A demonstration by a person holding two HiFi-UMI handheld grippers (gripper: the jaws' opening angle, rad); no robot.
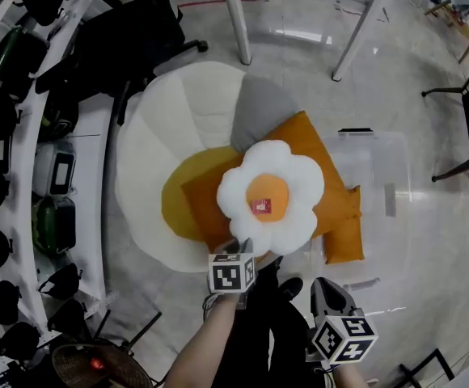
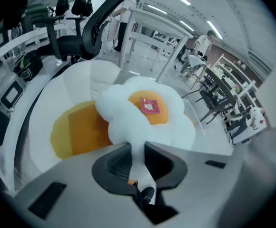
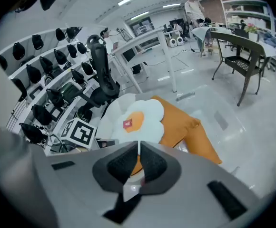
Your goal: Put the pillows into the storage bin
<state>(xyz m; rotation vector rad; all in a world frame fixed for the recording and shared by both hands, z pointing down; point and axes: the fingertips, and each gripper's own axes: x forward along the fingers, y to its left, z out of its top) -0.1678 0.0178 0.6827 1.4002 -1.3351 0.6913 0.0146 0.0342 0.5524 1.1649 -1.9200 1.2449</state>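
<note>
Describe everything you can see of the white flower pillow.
The white flower pillow looks plush and puffy, with rounded petals around an orange centre that bears a small red label. The left gripper has its jaws shut on the edge of the nearest petal. In the head view the pillow faces up and overlaps the orange pillow and the big egg-shaped cushion. It is left of the clear storage bin, not in it.
</note>
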